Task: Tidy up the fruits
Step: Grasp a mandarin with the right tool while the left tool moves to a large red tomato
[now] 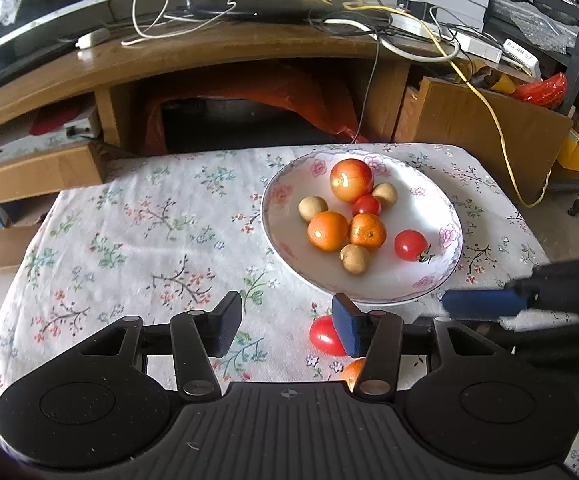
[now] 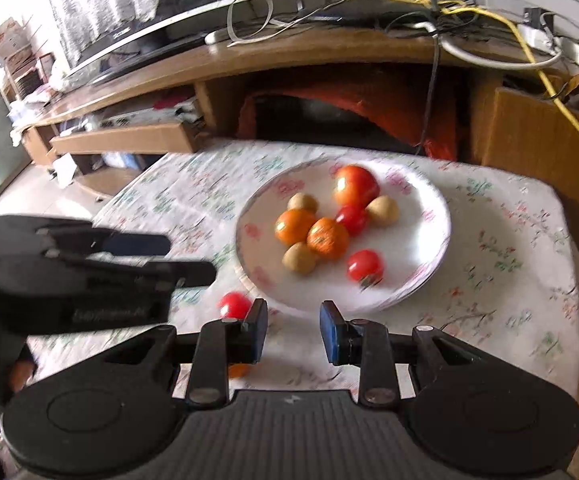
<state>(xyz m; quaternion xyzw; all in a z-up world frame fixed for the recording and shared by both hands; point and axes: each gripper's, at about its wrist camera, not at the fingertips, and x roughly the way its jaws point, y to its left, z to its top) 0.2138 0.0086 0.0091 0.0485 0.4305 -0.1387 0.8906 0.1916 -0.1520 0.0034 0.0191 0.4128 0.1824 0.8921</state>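
Your black left gripper (image 1: 287, 328) is nearest, jaws apart and empty; the right gripper (image 2: 293, 332) looks pinched in, empty. White floral plate (image 1: 285, 216) holds 8 fruits. Next: grab the loose red tomato (image 1: 323, 336) beside its rim, I'd guess.
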